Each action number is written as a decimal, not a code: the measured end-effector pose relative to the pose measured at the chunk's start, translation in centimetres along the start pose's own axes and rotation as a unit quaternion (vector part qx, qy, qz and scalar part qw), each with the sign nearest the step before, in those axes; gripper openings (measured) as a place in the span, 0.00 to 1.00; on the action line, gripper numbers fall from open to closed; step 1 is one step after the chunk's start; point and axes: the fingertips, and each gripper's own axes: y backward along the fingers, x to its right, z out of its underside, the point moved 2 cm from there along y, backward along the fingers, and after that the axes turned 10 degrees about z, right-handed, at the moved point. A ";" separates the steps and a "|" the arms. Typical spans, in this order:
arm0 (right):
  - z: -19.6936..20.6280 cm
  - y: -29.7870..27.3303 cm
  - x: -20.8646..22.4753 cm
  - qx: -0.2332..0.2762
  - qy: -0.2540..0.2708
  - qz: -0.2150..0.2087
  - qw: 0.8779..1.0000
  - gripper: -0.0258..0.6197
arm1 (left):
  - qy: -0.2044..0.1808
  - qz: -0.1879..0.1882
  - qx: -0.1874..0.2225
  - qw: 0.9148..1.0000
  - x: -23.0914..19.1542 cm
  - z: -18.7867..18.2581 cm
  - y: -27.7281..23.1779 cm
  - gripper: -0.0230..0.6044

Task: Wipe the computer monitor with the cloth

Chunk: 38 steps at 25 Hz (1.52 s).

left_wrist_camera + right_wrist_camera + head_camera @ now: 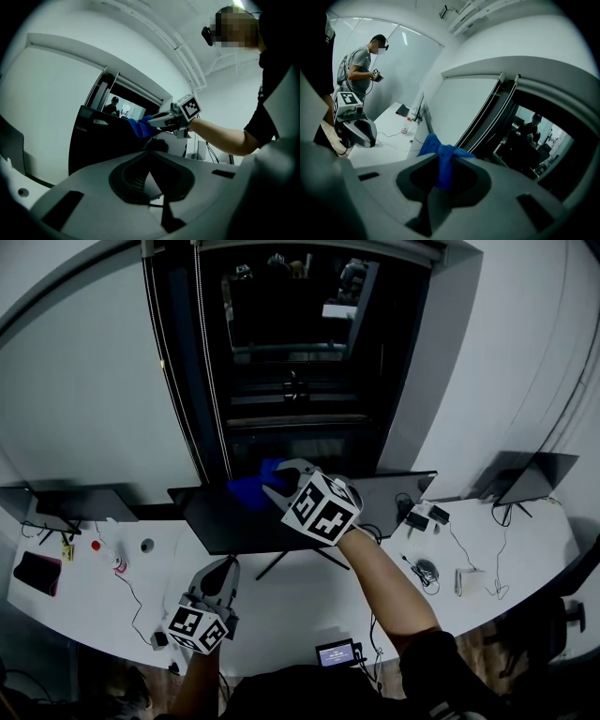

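Observation:
The dark computer monitor (225,521) stands on the white desk (281,615) and shows as a black panel (93,140) in the left gripper view. A blue cloth (249,489) lies bunched against its upper left part. My right gripper (275,489) is shut on the cloth (440,157), which hangs pinched between the jaws (443,166). In the left gripper view the same cloth (139,127) and right gripper (157,122) meet the screen's top. My left gripper (223,570) hovers low over the desk in front of the monitor, shut and holding nothing (149,161).
Other monitors stand at the desk's left (70,502) and right (530,479). A red-capped bottle (108,557), a dark pad (37,573), a small lit device (336,652), a white box (469,582) and cables lie about. A dark glass door (291,352) is behind. A person (358,70) stands off left.

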 end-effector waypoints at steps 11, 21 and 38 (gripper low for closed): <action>4.2 3.5 2.6 -0.017 0.001 0.006 1.000 0.14 | -0.007 0.009 -0.002 1.000 3.4 0.5 -3.1 0.03; 7.9 6.3 5.3 -0.016 -0.015 0.015 1.000 0.14 | -0.013 0.014 -0.008 1.000 6.2 1.3 -6.5 0.03; 13.7 11.6 9.2 -0.024 -0.016 0.029 0.999 0.14 | -0.016 0.019 -0.019 1.000 10.2 2.8 -11.0 0.03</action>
